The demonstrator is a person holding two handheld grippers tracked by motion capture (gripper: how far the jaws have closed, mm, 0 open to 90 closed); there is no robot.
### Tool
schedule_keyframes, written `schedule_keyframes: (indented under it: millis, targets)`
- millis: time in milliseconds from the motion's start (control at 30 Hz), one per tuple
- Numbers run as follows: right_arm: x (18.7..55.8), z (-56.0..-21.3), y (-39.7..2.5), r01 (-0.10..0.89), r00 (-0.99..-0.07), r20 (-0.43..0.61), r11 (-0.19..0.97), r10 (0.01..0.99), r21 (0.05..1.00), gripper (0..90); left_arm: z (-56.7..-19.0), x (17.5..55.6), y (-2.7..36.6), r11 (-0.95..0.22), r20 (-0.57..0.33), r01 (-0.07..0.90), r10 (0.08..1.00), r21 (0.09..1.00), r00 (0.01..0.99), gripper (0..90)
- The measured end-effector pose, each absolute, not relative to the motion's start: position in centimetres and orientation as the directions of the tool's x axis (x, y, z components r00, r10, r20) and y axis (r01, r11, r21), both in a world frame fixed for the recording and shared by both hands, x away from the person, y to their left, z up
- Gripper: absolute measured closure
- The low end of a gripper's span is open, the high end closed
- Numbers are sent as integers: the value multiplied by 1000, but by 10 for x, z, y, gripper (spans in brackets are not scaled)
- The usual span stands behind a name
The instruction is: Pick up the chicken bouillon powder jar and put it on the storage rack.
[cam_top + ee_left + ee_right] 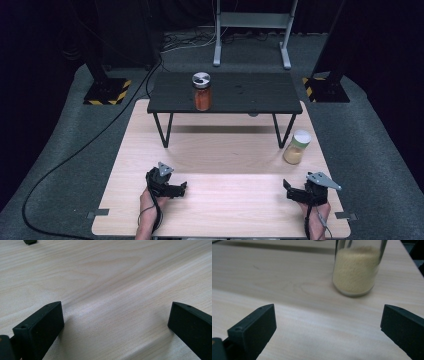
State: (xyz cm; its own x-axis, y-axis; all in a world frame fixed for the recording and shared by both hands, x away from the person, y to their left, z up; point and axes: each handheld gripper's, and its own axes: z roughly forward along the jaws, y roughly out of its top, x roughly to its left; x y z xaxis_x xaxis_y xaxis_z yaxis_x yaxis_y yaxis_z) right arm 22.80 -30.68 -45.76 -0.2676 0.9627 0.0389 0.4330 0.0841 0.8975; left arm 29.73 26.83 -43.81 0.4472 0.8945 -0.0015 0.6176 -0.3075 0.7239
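Yellow-grain jar [297, 147] stands upright on the wooden table [225, 150], close to its right edge and just beside the right front leg of the small black bench [225, 93]. It has a pale lid, and the grains fill its lower part. In the right gripper view this jar [355, 270] is ahead of the jaws, a little to the right of their middle, and not touching them.

The right gripper [300, 192] rests near the front right corner of the table, held by a hand from the front edge. Its jaws are spread wide, with bare wood between them; they hold nothing. The gap [328, 325] is much wider than the jar.

The left gripper [172, 188] rests near the front edge, left of the middle, well apart from the right one. Its jaws also stand wide apart, and between them is bare wood [116, 322].

An orange-filled jar [202, 92] with a grey lid stands upright on the bench top, left of its middle.
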Motion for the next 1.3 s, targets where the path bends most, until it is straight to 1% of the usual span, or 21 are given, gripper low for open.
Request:
schedule_keyframes:
  millis: [67,167,333,533,733,833,1000,1233,1300]
  targets:
    - [230,-452,-308,411,-263,32,81,964,908,0,-438,297,268,-305,-3,618,895,725,446,0]
    - [235,-444,-312,346,-266,36,61,963,936,0,-438,297,268,-304,-4,617,895,725,446,0]
    - [257,-430,-312,297,-258,30,50,966,954,0,-438,297,268,-303,-5,618,895,725,445,0]
    - [287,-424,-309,304,-238,8,66,971,950,0,-438,297,268,-304,-5,618,895,725,446,0]
    - [302,-430,-314,301,-223,26,44,974,953,0,-438,297,269,-303,-5,619,895,725,445,0]
    - [306,-436,-317,284,-220,46,19,974,959,0,-438,297,269,-302,-7,619,895,725,445,0]
    - [309,-442,-315,265,-212,18,40,977,963,0,-438,297,269,-301,-8,619,896,725,445,2]
    - [316,-444,-317,260,-231,10,52,973,964,0,-438,297,269,-301,-8,619,896,725,445,2]
    - [316,-447,-317,245,-237,-5,65,972,967,111,-438,297,269,-301,-8,619,896,726,445,2]
